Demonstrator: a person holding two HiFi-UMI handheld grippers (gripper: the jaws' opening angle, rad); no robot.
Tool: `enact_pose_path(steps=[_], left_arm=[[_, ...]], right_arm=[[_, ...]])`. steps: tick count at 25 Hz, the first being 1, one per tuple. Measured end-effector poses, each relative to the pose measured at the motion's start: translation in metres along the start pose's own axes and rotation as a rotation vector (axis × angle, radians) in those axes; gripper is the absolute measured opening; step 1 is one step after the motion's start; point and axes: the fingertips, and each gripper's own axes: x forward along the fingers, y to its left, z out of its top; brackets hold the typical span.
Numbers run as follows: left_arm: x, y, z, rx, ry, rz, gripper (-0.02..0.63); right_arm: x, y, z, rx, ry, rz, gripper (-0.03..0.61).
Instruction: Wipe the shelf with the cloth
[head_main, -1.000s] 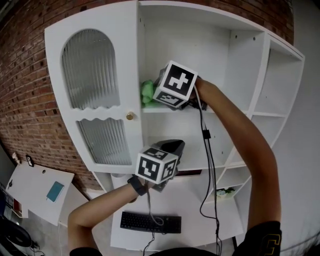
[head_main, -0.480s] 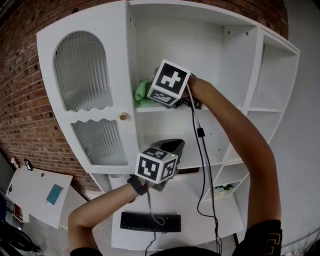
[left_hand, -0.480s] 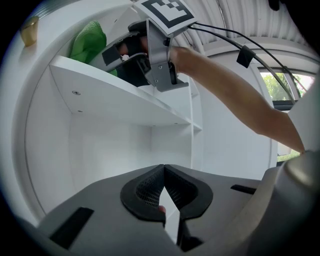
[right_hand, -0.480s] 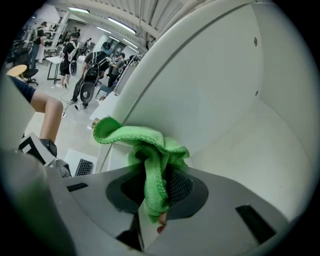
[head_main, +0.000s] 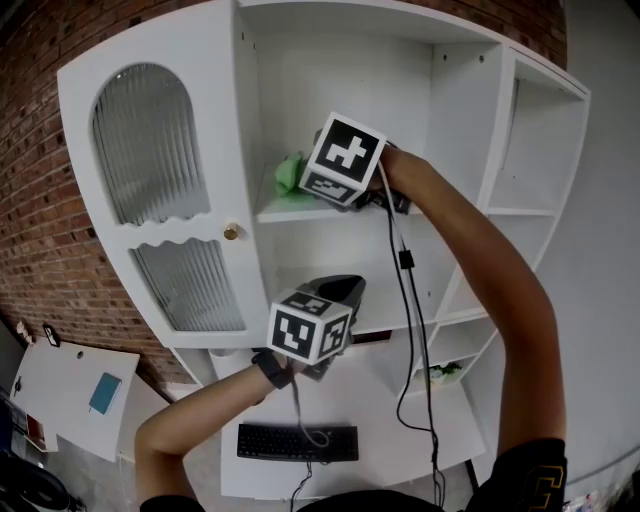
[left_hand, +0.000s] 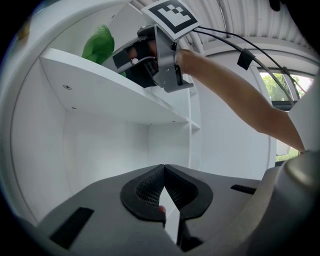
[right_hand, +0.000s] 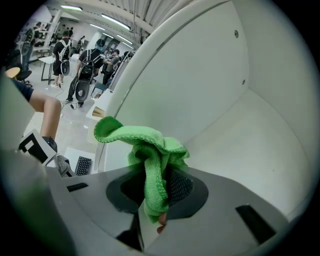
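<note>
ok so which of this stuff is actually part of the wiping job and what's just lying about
In the job:
- green cloth, pinched in the right gripper
- white shelf under it

Just lying about:
- black keyboard on the desk below
- ribbed-glass cabinet door
- left gripper, shut and empty, held low

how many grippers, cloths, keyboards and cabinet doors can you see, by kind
grippers: 2 (left gripper shut and empty, right gripper shut on the cloth)
green cloth: 1
keyboard: 1
glass cabinet door: 1
total: 5
</note>
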Motion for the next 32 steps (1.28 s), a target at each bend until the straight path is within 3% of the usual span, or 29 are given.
enact_pose_path(steps=[32], left_arm=[[0.058, -0.054, 0.010, 0.025, -0.005, -0.147, 0.017]], right_arm=[[-0.037, -0.032, -0.087, 0.112, 0.119, -0.102, 0.075]])
